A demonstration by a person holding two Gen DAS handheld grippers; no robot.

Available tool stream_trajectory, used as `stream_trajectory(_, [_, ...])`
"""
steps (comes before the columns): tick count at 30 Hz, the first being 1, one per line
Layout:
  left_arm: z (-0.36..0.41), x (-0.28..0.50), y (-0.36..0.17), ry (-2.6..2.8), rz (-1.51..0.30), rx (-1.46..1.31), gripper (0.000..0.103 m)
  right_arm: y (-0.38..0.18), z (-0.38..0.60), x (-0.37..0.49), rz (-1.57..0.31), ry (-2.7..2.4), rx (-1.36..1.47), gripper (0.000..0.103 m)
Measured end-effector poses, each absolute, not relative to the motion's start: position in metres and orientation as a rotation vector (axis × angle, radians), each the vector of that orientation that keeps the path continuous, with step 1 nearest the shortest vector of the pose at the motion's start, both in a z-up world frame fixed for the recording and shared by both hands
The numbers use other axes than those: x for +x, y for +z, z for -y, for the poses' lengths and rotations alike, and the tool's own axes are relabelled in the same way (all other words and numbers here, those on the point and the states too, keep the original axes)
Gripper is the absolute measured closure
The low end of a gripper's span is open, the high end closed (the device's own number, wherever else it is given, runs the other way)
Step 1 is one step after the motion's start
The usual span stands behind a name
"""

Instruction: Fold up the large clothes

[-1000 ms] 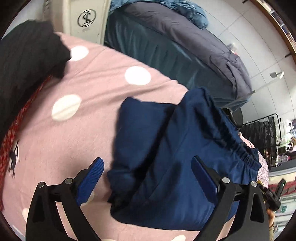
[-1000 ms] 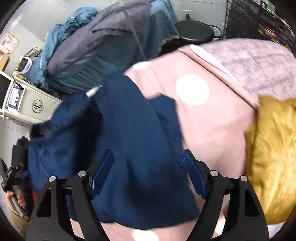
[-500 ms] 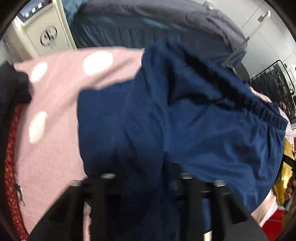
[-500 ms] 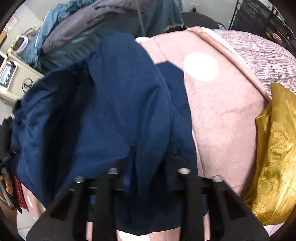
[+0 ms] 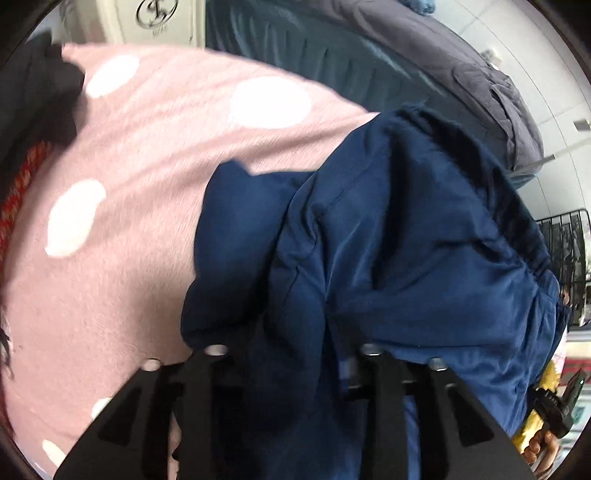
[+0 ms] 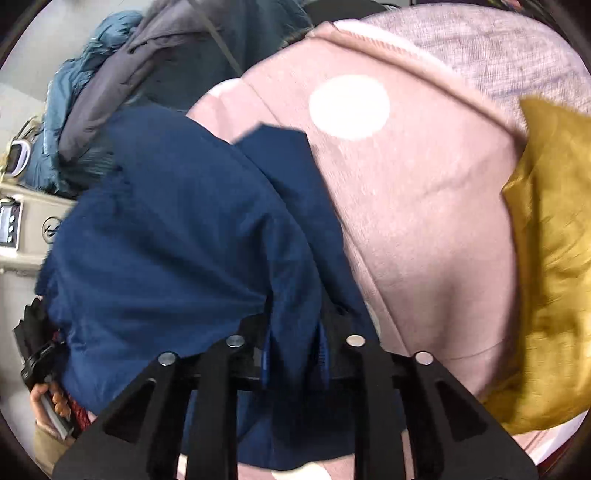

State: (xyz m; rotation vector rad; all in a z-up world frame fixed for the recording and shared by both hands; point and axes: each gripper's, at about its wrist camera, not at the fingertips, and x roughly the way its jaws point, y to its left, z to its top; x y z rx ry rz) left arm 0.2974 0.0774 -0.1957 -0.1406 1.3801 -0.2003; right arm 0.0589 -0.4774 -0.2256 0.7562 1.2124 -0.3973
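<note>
A navy blue garment (image 5: 424, 240) with an elastic waistband lies bunched on a pink blanket with white dots (image 5: 147, 166). My left gripper (image 5: 291, 354) is shut on a fold of the navy garment, which drapes over its fingers. In the right wrist view the same navy garment (image 6: 177, 236) spreads to the left over the pink blanket (image 6: 424, 221). My right gripper (image 6: 293, 350) is shut on another fold of it, with cloth pinched between the blue pads (image 6: 265, 360).
A black garment (image 5: 33, 103) lies at the blanket's far left. A mustard yellow cloth (image 6: 546, 277) lies at the right. A grey and teal pile of bedding (image 5: 388, 66) and a beige machine (image 5: 155, 18) stand behind. A black rack (image 5: 565, 251) stands at the right.
Both grippers were open over the navy garment a second ago. They have closed on folds of it and lifted the cloth, which now bunches up around the fingers.
</note>
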Motion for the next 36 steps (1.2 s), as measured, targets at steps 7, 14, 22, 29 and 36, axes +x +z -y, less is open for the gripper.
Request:
stream_trajectory(7, [-0.144, 0.285, -0.156, -0.179, -1.273, -0.360, 0.016, -0.201, 0.483, 0.031, -1.161, -0.379, 0.701, 0.030])
stream_trajectory(14, [-0.221, 0.232, -0.159, -0.065, -1.262, -0.572, 0.015, -0.206, 0.497, -0.015, -1.121, -0.358, 0.887, 0.024])
stream_trajectory(22, [-0.198, 0.194, -0.168, -0.168, -1.301, -0.527, 0.012, -0.218, 0.456, 0.006, -1.221, -0.326, 0.751, 0.022])
stream_trajectory(29, [-0.133, 0.250, -0.139, -0.299, -1.198, -0.213, 0.007, -0.192, 0.466, 0.028, -1.194, -0.290, 0.637, 0.022])
stream_trajectory(36, [-0.108, 0.303, -0.209, -0.327, -1.413, -0.092, 0.005, -0.207, 0.491, 0.062, -1.201, -0.199, 0.714, 0.013])
